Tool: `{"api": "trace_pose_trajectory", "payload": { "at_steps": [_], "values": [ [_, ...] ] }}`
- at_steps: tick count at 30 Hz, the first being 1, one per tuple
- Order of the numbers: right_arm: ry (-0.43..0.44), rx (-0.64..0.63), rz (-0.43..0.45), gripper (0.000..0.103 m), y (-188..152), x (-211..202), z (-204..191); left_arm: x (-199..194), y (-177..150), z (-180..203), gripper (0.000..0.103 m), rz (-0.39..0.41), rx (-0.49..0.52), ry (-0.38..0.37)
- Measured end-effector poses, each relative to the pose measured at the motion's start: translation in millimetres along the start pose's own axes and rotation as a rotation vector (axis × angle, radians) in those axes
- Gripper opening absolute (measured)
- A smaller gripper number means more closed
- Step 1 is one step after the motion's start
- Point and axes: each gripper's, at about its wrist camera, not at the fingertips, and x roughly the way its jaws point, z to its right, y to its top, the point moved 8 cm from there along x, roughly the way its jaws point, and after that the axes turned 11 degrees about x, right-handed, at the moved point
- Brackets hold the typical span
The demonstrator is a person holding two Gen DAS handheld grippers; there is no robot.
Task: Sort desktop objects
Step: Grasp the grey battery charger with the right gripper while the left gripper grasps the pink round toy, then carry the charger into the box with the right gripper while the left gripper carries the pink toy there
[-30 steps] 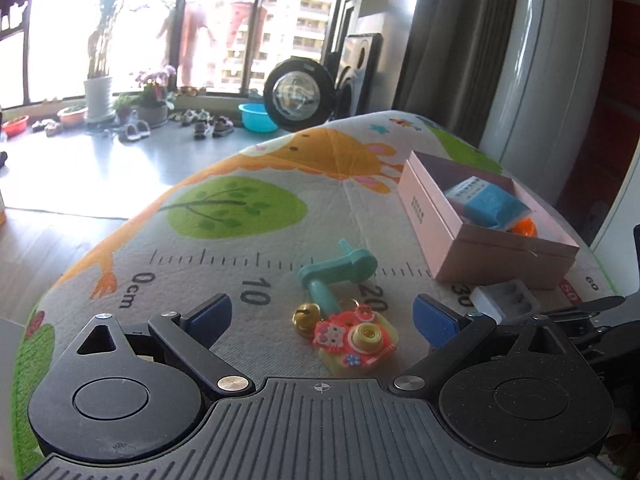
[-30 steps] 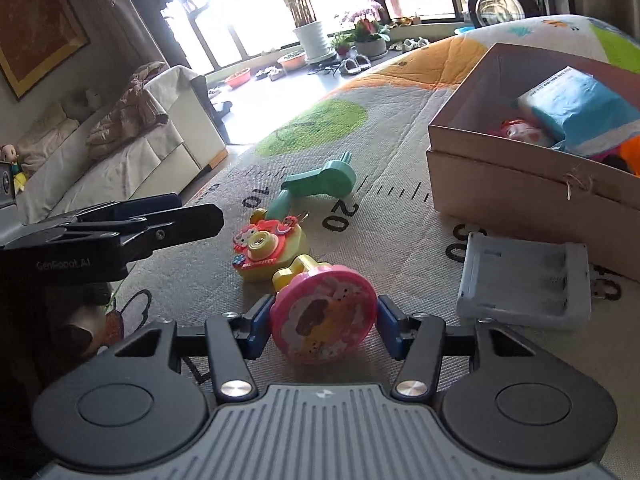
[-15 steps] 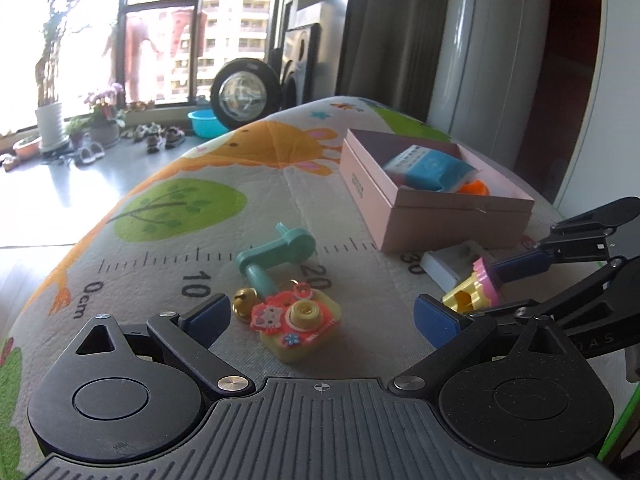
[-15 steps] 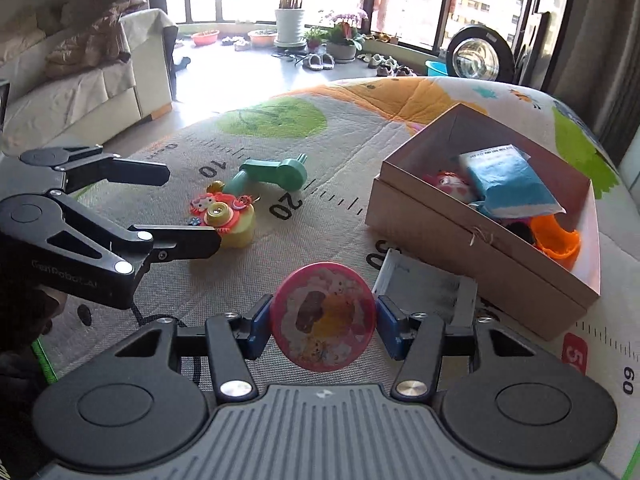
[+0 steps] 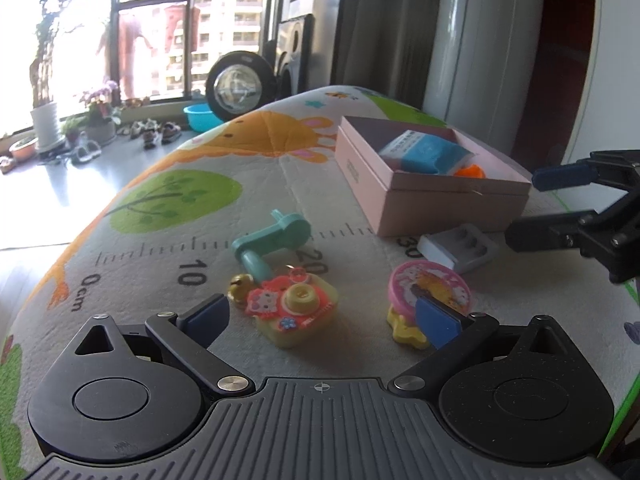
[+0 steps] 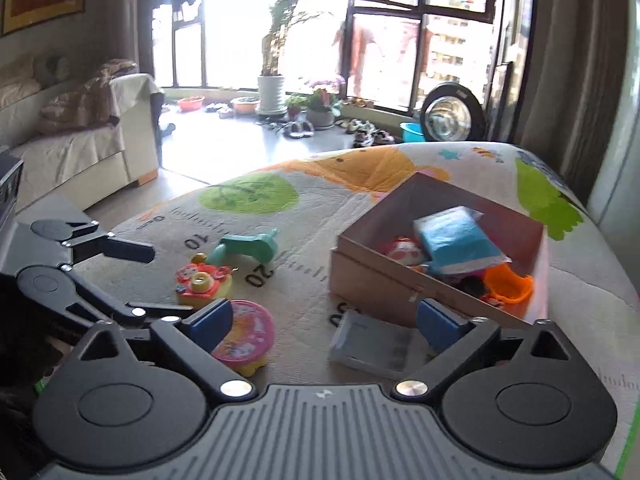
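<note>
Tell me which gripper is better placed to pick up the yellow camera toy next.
Left. The camera toy lies on the mat right ahead of the open left gripper, nearly centred between its fingers. The right gripper, its jaws opening with nothing between them, faces the grey tray; the toy sits off to its side.

Bright windows (image 6: 304, 32) w/ potted plants (image 6: 271, 92) – cream sofa (image 6: 80, 148) at left, grey floor (image 6: 224, 152).

On a cartoon play mat, a round pink toy clock on a yellow base (image 5: 430, 294) lies beside a pink-and-yellow camera-shaped toy (image 5: 294, 306), a mint-green plastic toy (image 5: 272, 246) and a grey battery holder (image 5: 460, 246), near an open pink cardboard box (image 5: 452, 200) holding a blue packet (image 6: 456, 244) and an orange item (image 6: 508, 286).
</note>
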Motion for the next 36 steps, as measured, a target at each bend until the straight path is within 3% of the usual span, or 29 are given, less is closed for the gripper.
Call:
{"api": "trace_pose_trajectory", "payload": {
  "at_steps": [5,10,17,19,34,35,36],
  "values": [
    [-0.142,0.147,-0.039,0.103,-19,20,47,16,-4,42,0.103,-0.022,0.107,-0.061],
    [-0.123,0.274,-0.089,0.103,-33,55,54,27,-12,63,0.103,-0.050,0.215,-0.033],
    [-0.184,0.285,-0.142,0.103,-33,97,50,28,-15,60,0.103,-0.068,0.203,-0.017],
    [-0.184,0.268,-0.138,0.091,-36,94,49,28,-13,58,0.103,-0.069,0.189,-0.019],
    [-0.203,0.185,-0.082,0.091,-69,7,69,48,5,67,0.103,-0.091,0.148,0.007],
    [-0.205,0.178,-0.078,0.091,-70,2,69,48,6,67,0.101,-0.090,0.145,0.008],
    [-0.205,0.171,-0.072,0.091,-70,-2,69,49,8,68,0.093,-0.089,0.145,0.009]
  ]
}}
